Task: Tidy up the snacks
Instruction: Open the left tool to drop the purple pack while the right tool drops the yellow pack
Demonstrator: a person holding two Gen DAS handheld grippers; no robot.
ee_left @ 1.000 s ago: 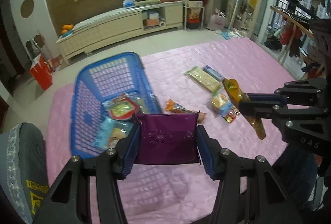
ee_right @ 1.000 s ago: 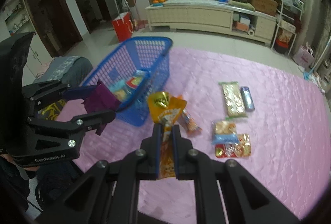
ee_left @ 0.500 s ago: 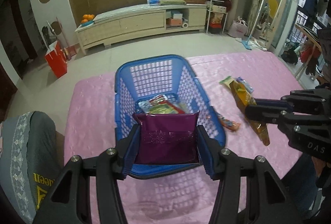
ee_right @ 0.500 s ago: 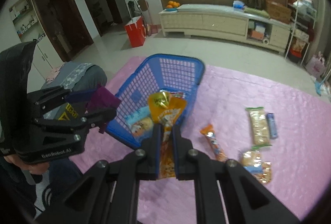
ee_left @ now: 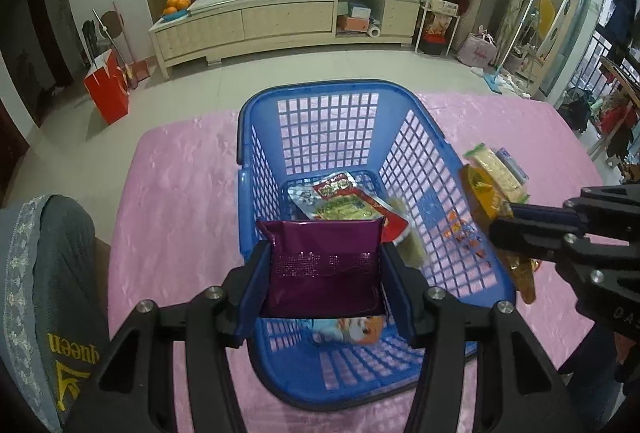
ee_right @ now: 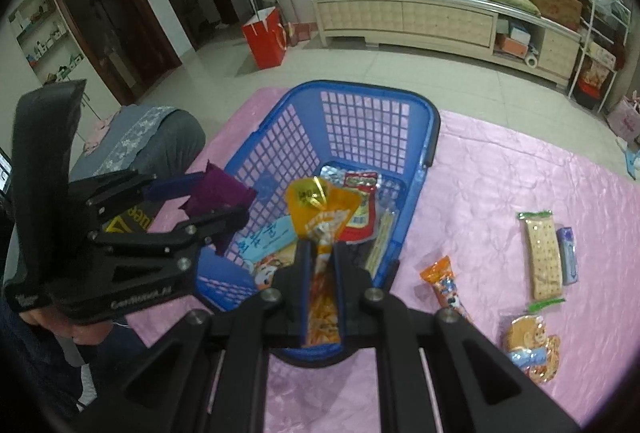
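Observation:
A blue plastic basket (ee_left: 340,97) (ee_right: 424,121) stands on the pink cloth with several snack packs inside. My left gripper (ee_left: 324,253) is shut on a purple packet (ee_left: 324,265) and holds it over the basket's near end; it also shows in the right wrist view (ee_right: 218,193). My right gripper (ee_right: 322,253) is shut on an orange snack pouch (ee_right: 322,213) above the basket's near right rim; the pouch also shows in the left wrist view (ee_left: 486,197).
On the cloth right of the basket lie an orange snack bar (ee_right: 444,283), a cracker pack (ee_right: 542,257), a small blue pack (ee_right: 568,255) and a biscuit pack (ee_right: 532,345). A grey cushioned seat (ee_left: 36,297) stands at the left. A long cabinet (ee_left: 280,21) lines the far wall.
Both grippers have moved left with their packets, from over the loose snacks to over the basket. The basket now sits centred under them.

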